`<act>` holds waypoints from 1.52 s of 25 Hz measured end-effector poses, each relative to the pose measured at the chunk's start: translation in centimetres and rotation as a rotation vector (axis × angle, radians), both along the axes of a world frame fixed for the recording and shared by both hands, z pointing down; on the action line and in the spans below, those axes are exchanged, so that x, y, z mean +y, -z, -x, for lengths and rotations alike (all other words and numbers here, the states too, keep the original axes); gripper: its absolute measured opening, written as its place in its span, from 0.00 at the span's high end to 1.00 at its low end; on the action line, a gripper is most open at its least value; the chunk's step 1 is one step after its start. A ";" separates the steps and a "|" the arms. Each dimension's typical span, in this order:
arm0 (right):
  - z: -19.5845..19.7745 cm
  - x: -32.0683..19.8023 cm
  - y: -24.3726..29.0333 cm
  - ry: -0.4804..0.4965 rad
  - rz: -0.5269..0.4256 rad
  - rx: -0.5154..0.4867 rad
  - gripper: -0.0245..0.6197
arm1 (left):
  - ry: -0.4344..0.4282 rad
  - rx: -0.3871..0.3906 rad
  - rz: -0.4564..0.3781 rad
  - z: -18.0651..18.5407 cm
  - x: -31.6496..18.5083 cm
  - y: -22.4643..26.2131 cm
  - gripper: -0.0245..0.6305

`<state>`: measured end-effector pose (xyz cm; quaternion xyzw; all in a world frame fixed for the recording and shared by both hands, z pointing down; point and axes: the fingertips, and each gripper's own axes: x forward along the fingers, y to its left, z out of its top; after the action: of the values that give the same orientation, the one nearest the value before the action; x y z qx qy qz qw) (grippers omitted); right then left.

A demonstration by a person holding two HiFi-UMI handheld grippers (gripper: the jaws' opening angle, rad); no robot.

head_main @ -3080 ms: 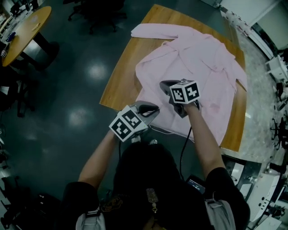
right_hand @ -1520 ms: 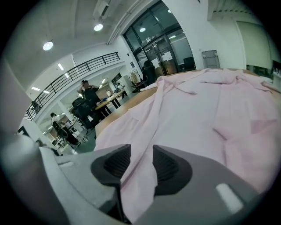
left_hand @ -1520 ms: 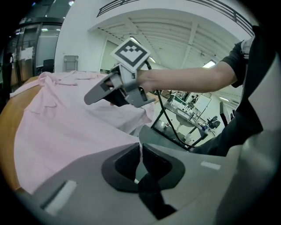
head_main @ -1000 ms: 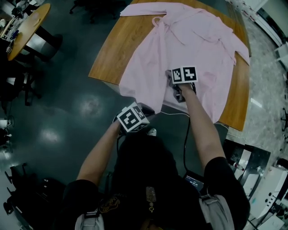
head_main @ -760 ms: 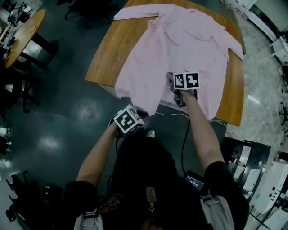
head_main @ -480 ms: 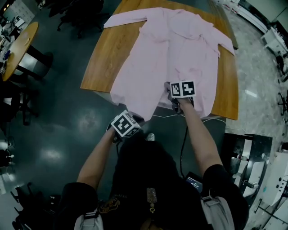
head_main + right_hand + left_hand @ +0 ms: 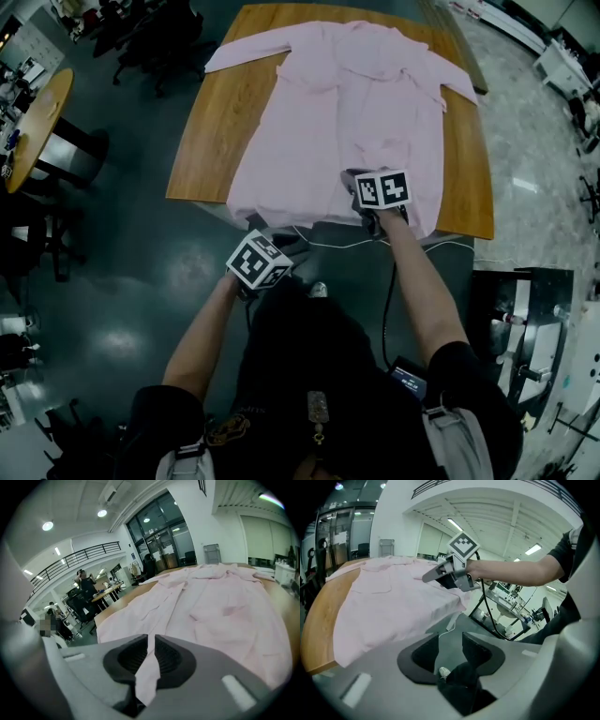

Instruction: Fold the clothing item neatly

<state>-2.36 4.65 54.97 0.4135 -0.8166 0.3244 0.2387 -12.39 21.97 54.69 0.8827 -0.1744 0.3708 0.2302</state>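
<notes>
A pink shirt [image 7: 356, 94] lies spread flat on the wooden table [image 7: 216, 122], its hem hanging over the near edge. My right gripper [image 7: 352, 180] is at that hem. In the right gripper view a strip of the shirt [image 7: 211, 606] runs through the narrow gap of the right gripper [image 7: 151, 644], whose jaws are opening but still pinch it. My left gripper [image 7: 296, 246] hovers off the table edge, below the hem. The left gripper [image 7: 450, 641] is opening, with only floor and a shoe visible between its jaws. The shirt [image 7: 389, 606] lies to its left.
A white cable [image 7: 319, 246] dangles below the table's near edge. A round wooden table [image 7: 42, 103] and dark chairs [image 7: 141, 28] stand on the floor at the left. Benches and equipment [image 7: 525, 319] line the right side. A person [image 7: 86, 585] stands far off.
The shirt has been drawn toward the near edge and now lies flatter and straighter. The hem point that reached down to the left gripper is gone, and the left gripper's jaws stand apart.
</notes>
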 end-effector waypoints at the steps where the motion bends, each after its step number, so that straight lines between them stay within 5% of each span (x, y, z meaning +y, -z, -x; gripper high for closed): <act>1: -0.5 0.3 0.5 -0.006 -0.012 -0.004 0.91 | 0.011 0.004 -0.019 -0.2 -0.8 0.3 0.70; 14: -8.8 2.9 1.7 -0.195 -0.060 0.069 0.91 | 0.008 0.018 -0.149 -7.0 -10.9 1.9 0.72; 17: -8.7 2.2 1.1 -0.197 -0.033 0.079 0.91 | 0.022 -0.002 -0.155 -7.7 -13.3 1.2 0.72; 21: -7.8 -0.2 0.0 -0.194 -0.005 0.099 0.79 | 0.030 -0.023 -0.137 -7.7 -16.1 -0.1 0.74; 33: -7.9 -6.1 -4.6 -0.289 0.085 0.278 0.81 | -0.035 -0.037 -0.107 -6.9 -22.0 -1.9 0.95; 38: -7.9 -5.4 -2.9 -0.301 0.064 0.228 0.89 | -0.044 -0.024 -0.087 -6.9 -22.6 -2.6 0.95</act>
<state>5.51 -0.76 57.88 0.5572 -0.7026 0.3333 0.2913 -5.51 -0.62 57.25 0.8911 -0.1736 0.3782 0.1812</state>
